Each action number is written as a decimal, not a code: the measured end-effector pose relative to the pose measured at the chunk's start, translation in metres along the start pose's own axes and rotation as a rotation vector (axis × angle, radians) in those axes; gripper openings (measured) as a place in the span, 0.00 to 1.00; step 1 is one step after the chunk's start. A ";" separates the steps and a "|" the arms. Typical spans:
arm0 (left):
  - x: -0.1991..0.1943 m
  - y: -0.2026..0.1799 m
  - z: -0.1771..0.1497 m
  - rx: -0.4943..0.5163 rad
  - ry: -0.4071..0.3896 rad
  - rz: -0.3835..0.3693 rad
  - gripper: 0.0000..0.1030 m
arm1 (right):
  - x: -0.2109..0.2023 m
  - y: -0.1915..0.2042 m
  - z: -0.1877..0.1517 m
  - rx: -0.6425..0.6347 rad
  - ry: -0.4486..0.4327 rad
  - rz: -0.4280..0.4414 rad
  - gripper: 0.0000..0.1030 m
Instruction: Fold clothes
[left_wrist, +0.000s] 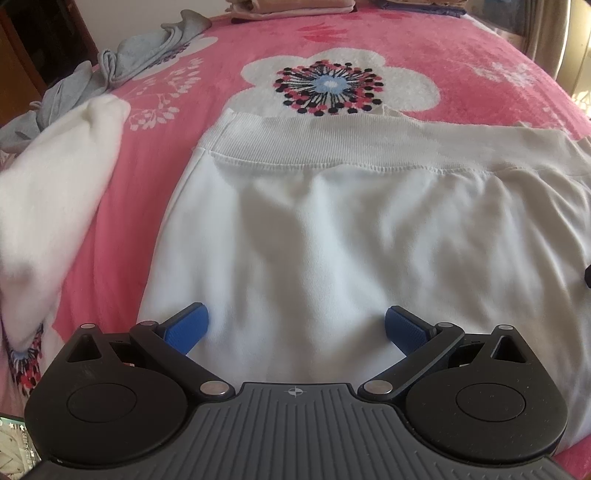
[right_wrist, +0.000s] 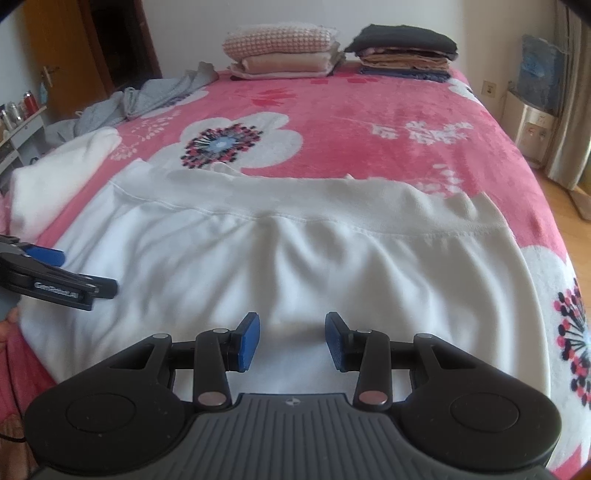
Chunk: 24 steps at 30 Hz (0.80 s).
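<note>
A white sweatshirt (left_wrist: 332, 236) lies spread flat on the pink bed, its ribbed hem (left_wrist: 369, 144) at the far side. My left gripper (left_wrist: 295, 326) hovers over the near left part of it, its blue pads (left_wrist: 186, 326) wide apart and open, pinching no cloth. From the right wrist view the same sweatshirt (right_wrist: 295, 258) fills the middle. My right gripper (right_wrist: 292, 339) is open over its near edge, its pads (right_wrist: 248, 341) less far apart and nothing pinched. The left gripper (right_wrist: 81, 271) shows at the left, over the garment's left side.
A white sleeve or second white piece (right_wrist: 55, 177) lies bunched at the left. Grey clothes (right_wrist: 147, 96) are crumpled at the far left. Two folded stacks (right_wrist: 280, 51) (right_wrist: 402, 48) sit at the bed's far end. The pink flowered blanket (right_wrist: 369, 122) covers the bed.
</note>
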<state>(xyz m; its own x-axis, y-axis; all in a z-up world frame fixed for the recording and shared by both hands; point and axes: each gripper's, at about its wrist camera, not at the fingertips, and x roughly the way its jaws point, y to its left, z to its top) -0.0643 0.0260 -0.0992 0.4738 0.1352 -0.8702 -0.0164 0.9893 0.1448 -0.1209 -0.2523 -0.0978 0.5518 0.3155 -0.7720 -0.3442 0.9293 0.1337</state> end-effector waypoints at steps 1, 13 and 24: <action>0.000 0.000 0.000 0.000 0.003 0.001 1.00 | 0.002 -0.002 0.000 0.005 0.004 -0.005 0.41; 0.004 -0.001 0.006 -0.015 0.035 0.000 1.00 | 0.000 -0.035 0.006 0.025 -0.030 -0.125 0.39; 0.004 -0.001 0.006 -0.015 0.033 0.005 1.00 | -0.007 -0.032 0.020 0.046 -0.074 -0.055 0.40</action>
<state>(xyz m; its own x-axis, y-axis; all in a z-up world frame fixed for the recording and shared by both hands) -0.0572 0.0250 -0.1005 0.4443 0.1420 -0.8846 -0.0322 0.9892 0.1427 -0.0986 -0.2808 -0.0838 0.6237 0.2758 -0.7314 -0.2776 0.9528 0.1226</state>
